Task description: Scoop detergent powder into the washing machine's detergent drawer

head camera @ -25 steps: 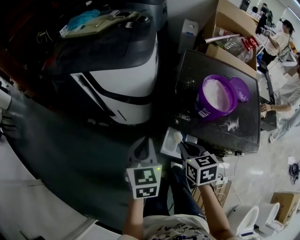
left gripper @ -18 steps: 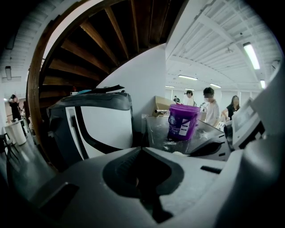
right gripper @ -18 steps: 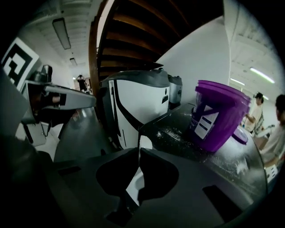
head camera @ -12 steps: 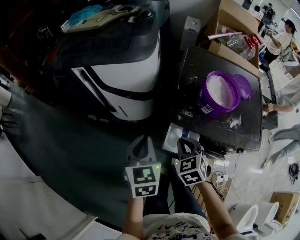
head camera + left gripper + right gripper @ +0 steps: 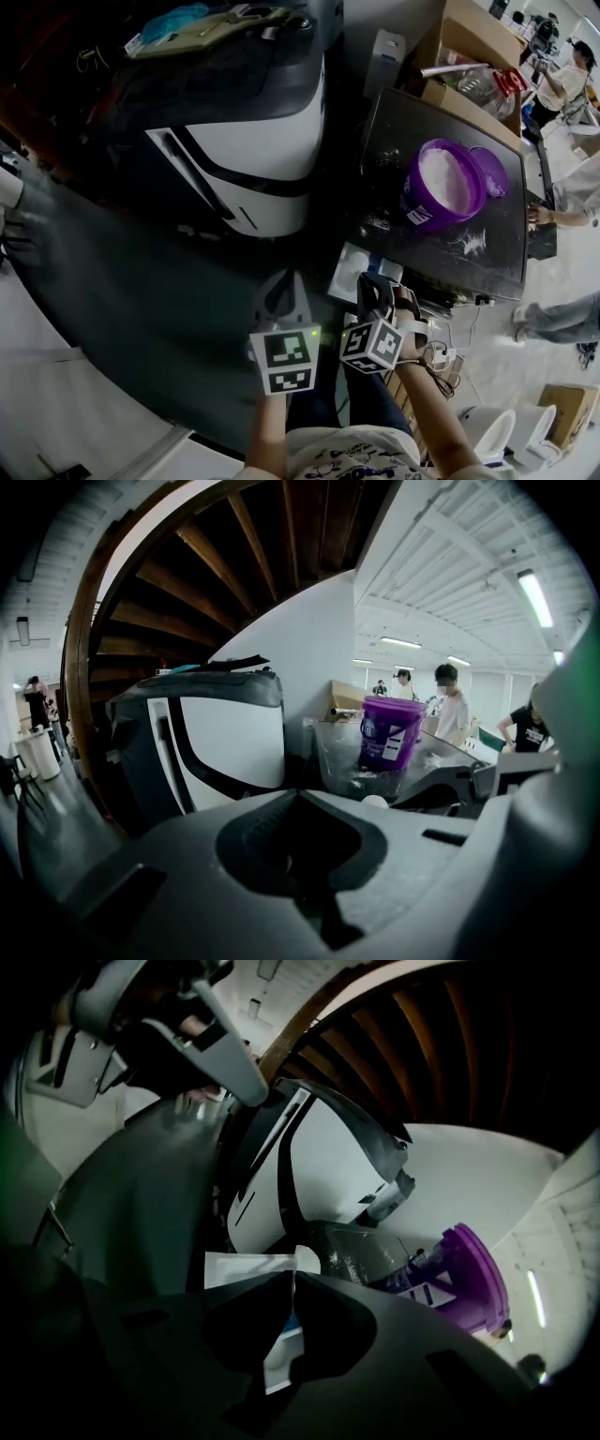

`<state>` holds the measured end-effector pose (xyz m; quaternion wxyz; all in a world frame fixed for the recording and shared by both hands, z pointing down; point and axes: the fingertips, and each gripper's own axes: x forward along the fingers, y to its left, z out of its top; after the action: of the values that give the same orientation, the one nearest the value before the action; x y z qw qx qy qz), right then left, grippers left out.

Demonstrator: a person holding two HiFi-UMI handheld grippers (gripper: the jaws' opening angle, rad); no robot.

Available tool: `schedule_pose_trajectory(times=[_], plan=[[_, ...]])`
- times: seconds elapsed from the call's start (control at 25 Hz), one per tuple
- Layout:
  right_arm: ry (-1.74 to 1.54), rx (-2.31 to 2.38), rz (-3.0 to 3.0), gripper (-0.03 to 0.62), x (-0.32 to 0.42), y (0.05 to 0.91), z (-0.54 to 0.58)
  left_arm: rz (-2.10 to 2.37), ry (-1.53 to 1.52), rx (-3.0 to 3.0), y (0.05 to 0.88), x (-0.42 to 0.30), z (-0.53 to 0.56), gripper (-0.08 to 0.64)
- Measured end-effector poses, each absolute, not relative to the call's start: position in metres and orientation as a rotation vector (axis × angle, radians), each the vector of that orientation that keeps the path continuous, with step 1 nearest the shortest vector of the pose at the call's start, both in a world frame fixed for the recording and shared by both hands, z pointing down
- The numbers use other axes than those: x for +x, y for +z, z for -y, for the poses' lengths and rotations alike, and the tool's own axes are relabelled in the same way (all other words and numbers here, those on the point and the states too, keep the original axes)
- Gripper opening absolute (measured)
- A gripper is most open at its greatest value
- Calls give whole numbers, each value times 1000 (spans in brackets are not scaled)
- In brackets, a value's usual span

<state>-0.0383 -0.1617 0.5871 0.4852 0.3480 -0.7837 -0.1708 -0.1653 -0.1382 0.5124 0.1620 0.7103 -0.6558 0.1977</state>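
Left gripper (image 5: 281, 284) and right gripper (image 5: 372, 284), two in all, both pressed together empty, hover beside one drawer (image 5: 339, 277), near one bucket (image 5: 441, 192).

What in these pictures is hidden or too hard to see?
- Detergent drawer: head view, near end covered by the right gripper; contents unclear.
- Round white thing in the drawer: head view, too small to tell whether it is a scoop.
- Purple bucket label: left gripper view, print too small to read.
- Items atop the washing machine: head view, too dark to name.
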Motion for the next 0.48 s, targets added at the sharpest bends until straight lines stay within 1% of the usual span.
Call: schedule_pose_trajectory(times=[0.28,0.48], plan=[[-624,778,1792,20,-37,593,161,1872,556,2018,516,-165,136,3],[-596,776,1799,20,-36,598,160,1871,553,2016,517,-166,136,3]])
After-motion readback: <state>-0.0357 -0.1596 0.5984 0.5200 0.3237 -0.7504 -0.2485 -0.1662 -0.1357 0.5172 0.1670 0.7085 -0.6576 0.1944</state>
